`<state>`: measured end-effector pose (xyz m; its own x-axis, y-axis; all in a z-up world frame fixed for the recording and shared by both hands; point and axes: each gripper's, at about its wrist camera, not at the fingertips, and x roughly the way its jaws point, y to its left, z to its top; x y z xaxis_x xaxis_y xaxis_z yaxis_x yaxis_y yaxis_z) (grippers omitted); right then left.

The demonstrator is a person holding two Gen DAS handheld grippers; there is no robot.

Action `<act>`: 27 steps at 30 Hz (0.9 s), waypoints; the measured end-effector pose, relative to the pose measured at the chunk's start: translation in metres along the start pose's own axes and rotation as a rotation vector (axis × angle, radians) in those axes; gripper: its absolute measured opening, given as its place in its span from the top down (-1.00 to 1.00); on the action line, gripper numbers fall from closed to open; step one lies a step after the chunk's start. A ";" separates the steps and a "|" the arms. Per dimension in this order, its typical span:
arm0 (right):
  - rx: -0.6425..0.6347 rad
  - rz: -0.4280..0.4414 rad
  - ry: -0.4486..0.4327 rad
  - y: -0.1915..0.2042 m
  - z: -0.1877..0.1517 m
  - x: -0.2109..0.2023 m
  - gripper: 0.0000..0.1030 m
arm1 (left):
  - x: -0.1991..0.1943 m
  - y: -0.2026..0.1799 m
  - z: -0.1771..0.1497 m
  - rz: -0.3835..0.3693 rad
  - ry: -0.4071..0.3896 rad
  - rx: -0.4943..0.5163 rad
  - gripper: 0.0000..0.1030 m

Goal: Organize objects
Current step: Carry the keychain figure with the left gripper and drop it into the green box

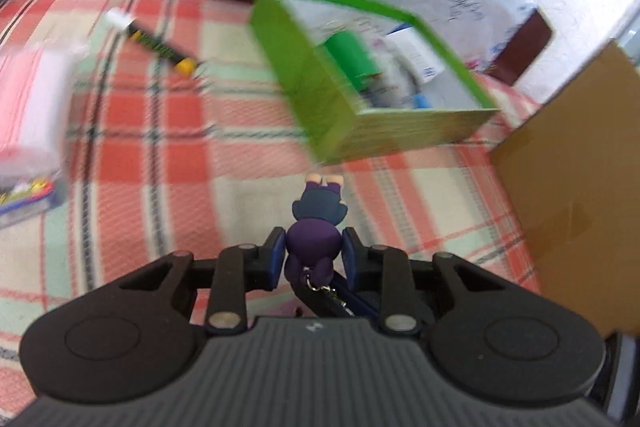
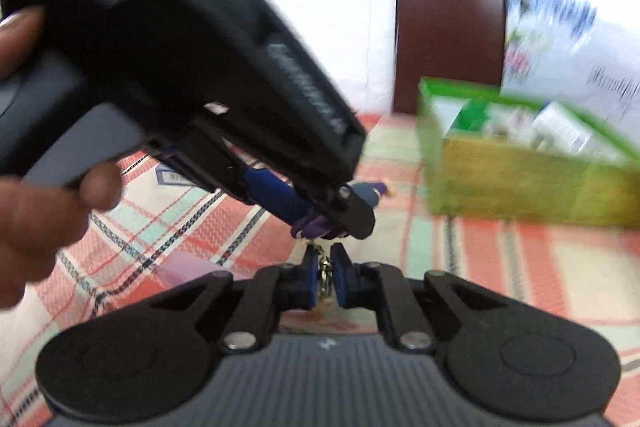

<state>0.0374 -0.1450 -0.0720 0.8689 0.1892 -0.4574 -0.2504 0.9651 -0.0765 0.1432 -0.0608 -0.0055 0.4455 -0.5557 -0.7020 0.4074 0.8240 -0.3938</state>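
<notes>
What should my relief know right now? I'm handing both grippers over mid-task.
Left gripper: shut on the purple figure keychain.
Right gripper: shut on the keychain's metal clasp.
The green box sits just ahead on the plaid cloth, already holding several items.
Left out: the marker and the packets on the cloth.
Likely next: put the keychain in the box.

2 wrist views share green box (image 1: 320, 95).

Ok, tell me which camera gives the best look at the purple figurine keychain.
The left wrist view. There the figurine keychain sits centred and sharp, with the left gripper's jaws shut on its purple head. In the right wrist view the left gripper hides most of it; only its chain shows clearly, clamped in the right gripper.
</notes>
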 end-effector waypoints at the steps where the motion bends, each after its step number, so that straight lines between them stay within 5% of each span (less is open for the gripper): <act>1: -0.018 -0.027 -0.031 -0.001 0.002 -0.006 0.83 | -0.003 -0.009 0.003 -0.015 -0.022 0.023 0.38; 13: 0.013 -0.249 -0.236 -0.092 0.077 0.008 0.84 | 0.000 -0.103 0.094 -0.079 -0.205 0.232 0.37; 15: -0.004 -0.276 -0.240 -0.107 0.094 0.025 0.83 | 0.008 -0.112 0.108 -0.045 -0.246 0.244 0.32; 17: -0.045 -0.276 -0.172 -0.122 0.107 0.055 0.65 | 0.018 -0.114 0.117 0.025 -0.274 0.248 -0.20; 19: -0.045 -0.309 -0.119 -0.133 0.103 0.076 0.20 | 0.028 -0.111 0.118 0.105 -0.284 0.242 -0.22; 27: 0.142 -0.328 -0.100 -0.131 0.041 0.044 0.22 | 0.061 -0.094 0.083 0.285 -0.213 0.299 -0.22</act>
<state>0.1255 -0.2557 -0.0458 0.9322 -0.1241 -0.3399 0.1036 0.9916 -0.0780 0.1987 -0.1812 0.0380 0.7138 -0.3481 -0.6078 0.4434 0.8963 0.0074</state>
